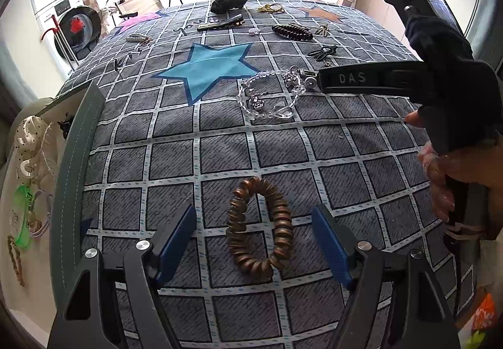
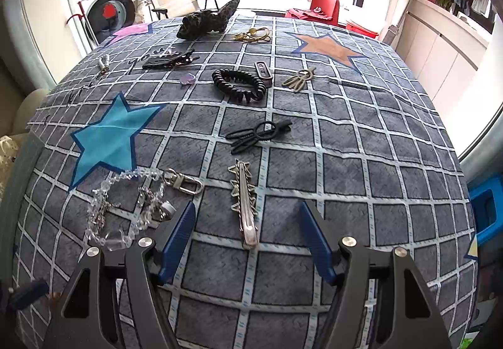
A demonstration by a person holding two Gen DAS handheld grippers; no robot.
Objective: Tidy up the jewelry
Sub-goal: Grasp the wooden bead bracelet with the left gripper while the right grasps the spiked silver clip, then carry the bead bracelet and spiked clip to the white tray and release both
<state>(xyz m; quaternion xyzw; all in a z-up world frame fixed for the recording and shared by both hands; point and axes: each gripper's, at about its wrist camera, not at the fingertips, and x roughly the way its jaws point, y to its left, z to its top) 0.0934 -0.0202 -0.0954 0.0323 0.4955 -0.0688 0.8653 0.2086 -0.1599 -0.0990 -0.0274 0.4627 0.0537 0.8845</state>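
Observation:
My left gripper [image 1: 253, 229] is open just above the cloth, its blue pads either side of a bronze spiral hair tie [image 1: 261, 228]. My right gripper [image 2: 246, 223] is open over a long silver hair clip [image 2: 245, 204] that lies between its pads. A clear bead chain with a metal clasp [image 2: 132, 204] lies left of it and also shows in the left wrist view [image 1: 270, 94], by the right gripper's finger [image 1: 361, 79]. A grey open box [image 1: 70, 179] at the left edge holds several pieces, among them a green band [image 1: 23, 217].
On the grey checked cloth [image 2: 361, 166] lie a black spiral tie [image 2: 239, 83], a black clip [image 2: 256, 133], a bronze clip [image 2: 298, 79], a black barrette [image 2: 169, 60], a gold cord [image 2: 254, 35] and a black lace scrunchie [image 2: 204, 20]. A blue stool [image 2: 485, 214] stands right.

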